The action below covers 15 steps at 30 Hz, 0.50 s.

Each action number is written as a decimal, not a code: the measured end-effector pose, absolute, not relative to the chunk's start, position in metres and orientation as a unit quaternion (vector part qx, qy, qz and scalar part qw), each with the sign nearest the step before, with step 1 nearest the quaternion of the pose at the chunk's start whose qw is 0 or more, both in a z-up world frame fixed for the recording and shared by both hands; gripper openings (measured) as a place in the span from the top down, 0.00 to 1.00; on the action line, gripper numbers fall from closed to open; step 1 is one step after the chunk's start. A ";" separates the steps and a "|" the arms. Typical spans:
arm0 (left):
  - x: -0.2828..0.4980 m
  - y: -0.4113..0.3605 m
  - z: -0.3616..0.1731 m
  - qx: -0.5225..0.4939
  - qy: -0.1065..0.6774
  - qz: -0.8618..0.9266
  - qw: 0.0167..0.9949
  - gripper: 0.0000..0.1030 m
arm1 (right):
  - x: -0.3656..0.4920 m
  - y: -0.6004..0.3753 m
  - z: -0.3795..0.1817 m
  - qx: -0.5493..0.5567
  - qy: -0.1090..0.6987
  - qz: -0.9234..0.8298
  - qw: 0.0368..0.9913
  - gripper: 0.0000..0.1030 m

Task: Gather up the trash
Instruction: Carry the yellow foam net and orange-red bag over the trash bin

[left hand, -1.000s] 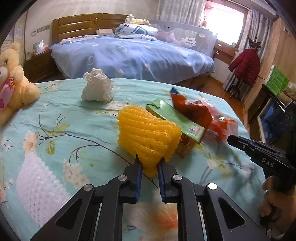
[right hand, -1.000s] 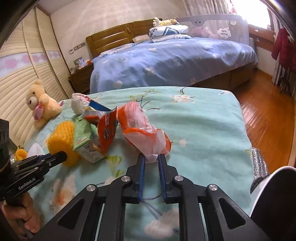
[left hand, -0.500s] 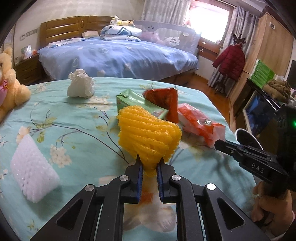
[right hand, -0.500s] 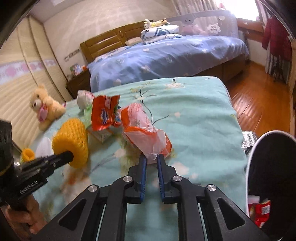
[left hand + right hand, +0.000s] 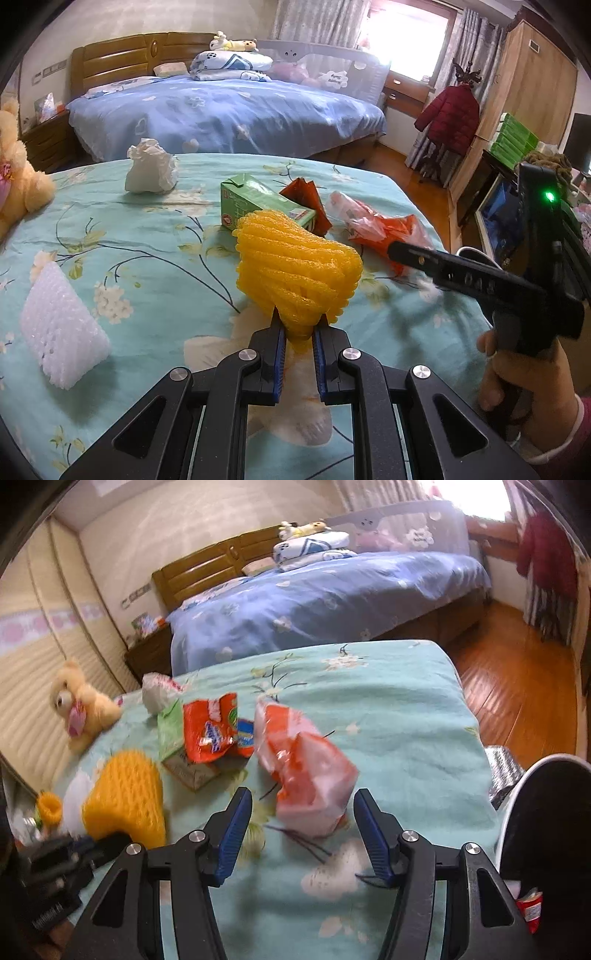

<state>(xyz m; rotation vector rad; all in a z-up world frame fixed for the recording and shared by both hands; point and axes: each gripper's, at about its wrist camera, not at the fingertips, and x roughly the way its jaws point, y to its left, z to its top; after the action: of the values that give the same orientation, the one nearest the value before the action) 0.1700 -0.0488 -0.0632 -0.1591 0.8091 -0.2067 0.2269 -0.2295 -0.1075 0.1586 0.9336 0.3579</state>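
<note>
My left gripper is shut on the bottom of a yellow foam net and holds it above the teal floral sheet. My right gripper has its jaws opening; an orange plastic bag lies between them on the sheet, and neither pad touches it. Behind the bag lie a red snack wrapper and a green carton. A crumpled white tissue sits farther back, and a white foam net lies at the left.
A bin with a white rim and black liner stands off the bed's right edge, with a red wrapper inside. A teddy bear sits at the left. Beyond lies a blue bed. Wooden floor shows at the right.
The right jaws have spread apart and let go of the orange bag, which now rests on the sheet. The left gripper still grips the yellow net and has shifted a little sideways.
</note>
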 end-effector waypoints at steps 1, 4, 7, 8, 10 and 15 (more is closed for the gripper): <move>0.170 -0.050 -0.063 -0.078 0.393 -0.102 0.910 0.89 | 0.228 -0.232 -0.108 0.083 0.449 0.167 0.874 0.51; 0.169 -0.055 -0.063 -0.076 0.393 -0.109 0.910 0.89 | 0.227 -0.237 -0.109 0.090 0.456 0.162 0.871 0.73; 0.167 -0.062 -0.060 -0.071 0.390 -0.118 0.910 0.89 | 0.218 -0.243 -0.106 0.094 0.450 0.160 0.874 0.74; 0.167 -0.065 -0.058 -0.069 0.389 -0.122 0.910 0.89 | 0.215 -0.245 -0.104 0.098 0.448 0.159 0.874 0.74; 0.166 -0.070 -0.057 -0.067 0.388 -0.129 0.910 0.89 | 0.206 -0.253 -0.100 0.105 0.442 0.154 0.877 0.75; 0.167 -0.086 -0.056 -0.061 0.390 -0.151 0.906 0.89 | 0.185 -0.273 -0.088 0.119 0.430 0.142 0.883 0.75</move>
<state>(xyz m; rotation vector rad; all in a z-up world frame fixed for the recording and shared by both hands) 0.1669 -0.0864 -0.0557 -0.1258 0.8054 -0.3126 0.1853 -0.2734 -0.0879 0.2486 0.8957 0.2950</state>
